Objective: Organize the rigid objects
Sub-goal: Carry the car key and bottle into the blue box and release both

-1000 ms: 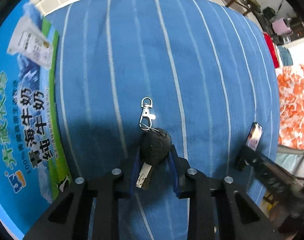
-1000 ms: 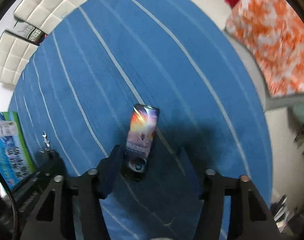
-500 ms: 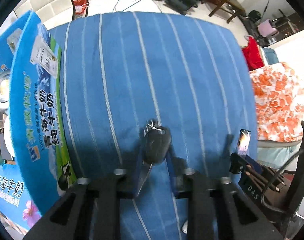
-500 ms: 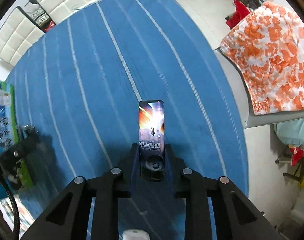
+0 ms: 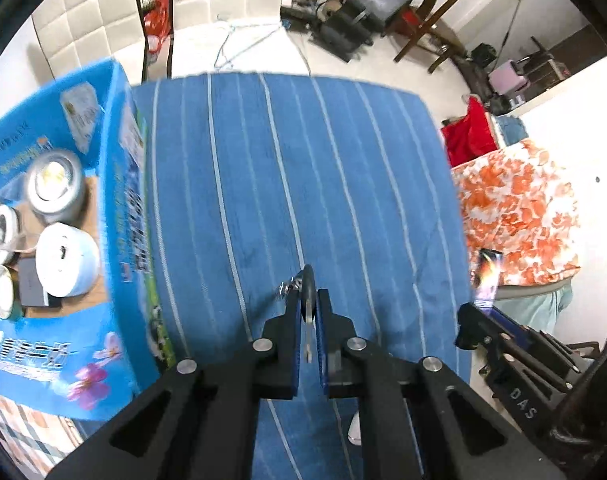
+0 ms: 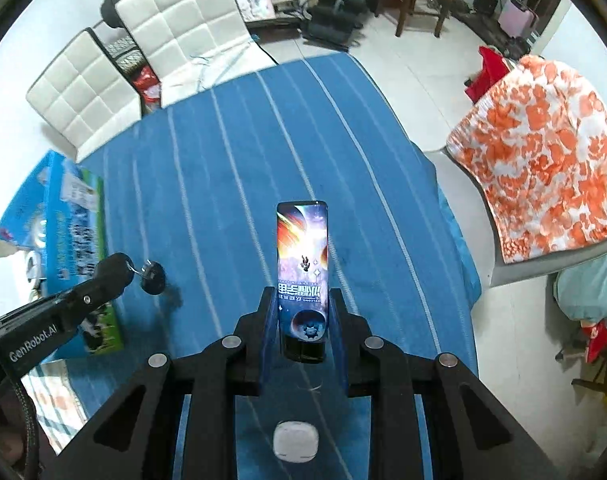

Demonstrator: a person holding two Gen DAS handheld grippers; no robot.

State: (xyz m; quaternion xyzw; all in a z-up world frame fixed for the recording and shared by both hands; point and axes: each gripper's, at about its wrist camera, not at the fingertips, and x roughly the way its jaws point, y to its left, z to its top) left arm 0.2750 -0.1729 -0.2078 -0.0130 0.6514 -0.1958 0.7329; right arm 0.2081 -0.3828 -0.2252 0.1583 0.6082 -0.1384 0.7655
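Observation:
My left gripper (image 5: 308,308) is shut on a black car key (image 5: 308,294), held edge-on well above the blue striped table (image 5: 283,168); its metal clip hangs to the left. The key also shows in the right wrist view (image 6: 153,278). My right gripper (image 6: 302,312) is shut on a phone (image 6: 302,256) with a colourful space picture, held upright above the table. The phone also shows at the right in the left wrist view (image 5: 488,276).
An open blue milk carton box (image 5: 119,208) stands at the table's left edge and holds tape rolls (image 5: 65,260) and tins. A small white case (image 6: 295,440) lies on the table under my right gripper. White chairs (image 6: 175,28) stand behind, an orange floral cloth (image 6: 543,152) to the right.
Both grippers have closed on their objects and lifted them off the table. The left gripper has turned the key edge-on and risen, so the box's inside now shows.

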